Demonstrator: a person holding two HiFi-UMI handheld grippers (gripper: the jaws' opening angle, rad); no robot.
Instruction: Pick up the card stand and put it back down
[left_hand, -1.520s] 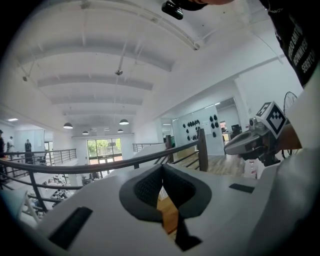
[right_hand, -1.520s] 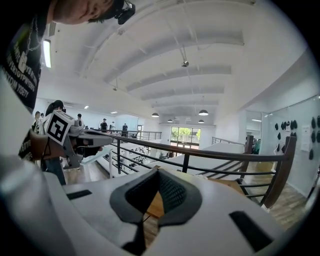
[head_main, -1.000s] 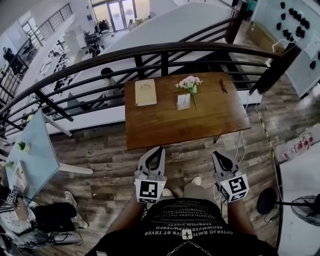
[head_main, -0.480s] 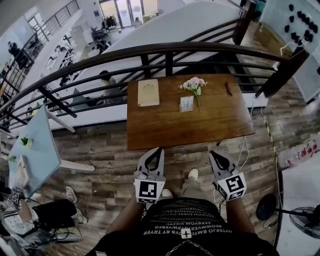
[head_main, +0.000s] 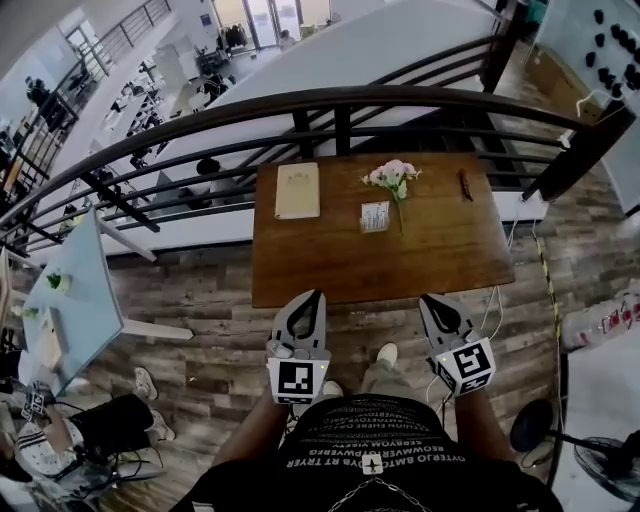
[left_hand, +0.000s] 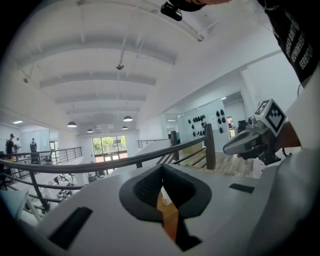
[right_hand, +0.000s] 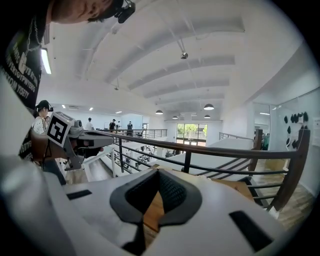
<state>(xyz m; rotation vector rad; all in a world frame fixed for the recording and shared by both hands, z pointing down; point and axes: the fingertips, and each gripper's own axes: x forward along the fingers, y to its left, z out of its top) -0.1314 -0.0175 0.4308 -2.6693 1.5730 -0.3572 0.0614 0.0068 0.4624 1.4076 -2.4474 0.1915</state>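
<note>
Flowers (head_main: 392, 176), tan pad (head_main: 297, 190) on table (head_main: 330, 262); railing (head_main: 330, 96) behind

White card stand (head_main: 374, 216); brown table (head_main: 330, 262)

No text legible. Rows of white lettering on person's black T-shirt (head_main: 372, 440) sit upside-down to head cam, unreadable; print on card stand (head_main: 374, 216) too small. Cubes on left gripper (head_main: 311, 297), right gripper (head_main: 431, 301) bear b/w square markers only.

Left gripper (head_main: 310, 300) and right gripper (head_main: 436, 305) are held side by side ahead of the waist (both tilted slightly down), forearms extended, all 4 jaws closed, empty.
</note>
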